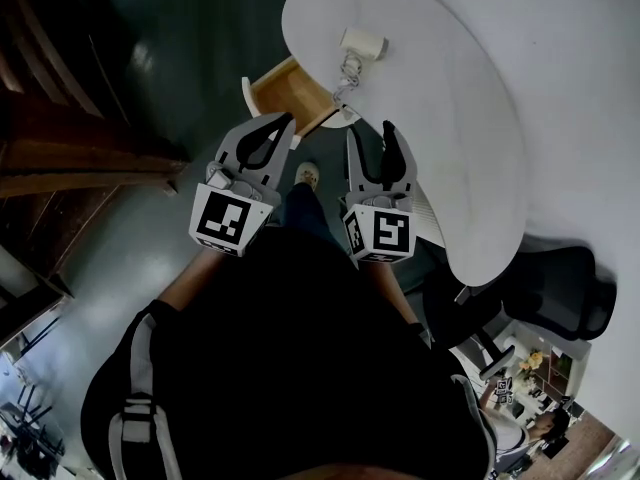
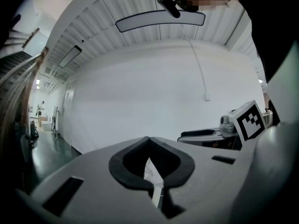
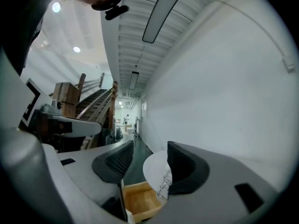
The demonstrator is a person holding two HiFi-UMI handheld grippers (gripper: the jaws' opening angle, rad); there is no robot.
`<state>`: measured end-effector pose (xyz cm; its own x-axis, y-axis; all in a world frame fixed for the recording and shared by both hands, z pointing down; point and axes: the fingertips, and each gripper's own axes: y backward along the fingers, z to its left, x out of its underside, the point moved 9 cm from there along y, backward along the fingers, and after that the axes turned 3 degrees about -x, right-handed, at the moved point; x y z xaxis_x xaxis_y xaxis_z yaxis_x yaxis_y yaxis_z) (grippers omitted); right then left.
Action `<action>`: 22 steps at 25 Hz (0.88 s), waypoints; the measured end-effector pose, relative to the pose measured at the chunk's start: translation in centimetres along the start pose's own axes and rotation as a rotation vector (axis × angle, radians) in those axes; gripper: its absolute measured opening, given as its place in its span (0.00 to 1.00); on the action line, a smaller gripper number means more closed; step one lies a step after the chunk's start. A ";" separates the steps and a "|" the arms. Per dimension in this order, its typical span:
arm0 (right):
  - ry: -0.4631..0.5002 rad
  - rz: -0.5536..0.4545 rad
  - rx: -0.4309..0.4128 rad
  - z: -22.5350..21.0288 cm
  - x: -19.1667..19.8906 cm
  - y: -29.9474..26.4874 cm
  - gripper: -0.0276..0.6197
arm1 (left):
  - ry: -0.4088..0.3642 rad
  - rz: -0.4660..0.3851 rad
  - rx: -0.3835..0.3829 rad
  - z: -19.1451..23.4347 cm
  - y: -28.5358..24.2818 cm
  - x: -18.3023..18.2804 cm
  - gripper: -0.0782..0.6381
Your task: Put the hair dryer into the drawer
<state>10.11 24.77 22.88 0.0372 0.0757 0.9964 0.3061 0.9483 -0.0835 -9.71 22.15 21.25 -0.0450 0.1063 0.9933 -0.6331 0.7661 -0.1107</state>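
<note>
The white hair dryer [image 1: 362, 42] lies on the round white table [image 1: 480, 88], its coiled cord [image 1: 346, 72] trailing toward the table's edge. Below that edge the wooden drawer [image 1: 288, 90] stands pulled open, its inside bare. My left gripper [image 1: 286, 121] hovers beside the drawer's near corner with its jaws shut on nothing; in the left gripper view the left gripper [image 2: 149, 141] shows its tips touching. My right gripper [image 1: 370, 133] is held under the table edge, open and empty. Through the right gripper [image 3: 149, 160] I see the drawer [image 3: 140, 200] and cord [image 3: 163, 185].
A black office chair [image 1: 560, 288] stands at the table's right end. A wooden staircase [image 1: 60, 158] runs along the left over the dark floor [image 1: 190, 38]. The person's shoe [image 1: 308, 175] shows between the grippers. A white wall [image 2: 140, 87] faces both grippers.
</note>
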 end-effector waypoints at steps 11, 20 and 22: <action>-0.014 0.073 -0.058 -6.5 1.6 -9.1 0.41 | 0.020 0.043 -0.040 2.6 -9.8 0.0 0.12; -0.048 0.131 -0.127 -9.6 3.9 -13.5 0.42 | 0.009 0.088 -0.081 3.8 -14.4 1.0 0.12; -0.055 0.136 -0.134 -10.1 4.4 -14.0 0.42 | 0.005 0.096 -0.085 3.8 -15.1 1.3 0.12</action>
<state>15.61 8.68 28.32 0.0358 0.2209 0.9746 0.4261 0.8788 -0.2148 -3.19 8.30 24.35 -0.0985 0.1851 0.9778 -0.5586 0.8029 -0.2083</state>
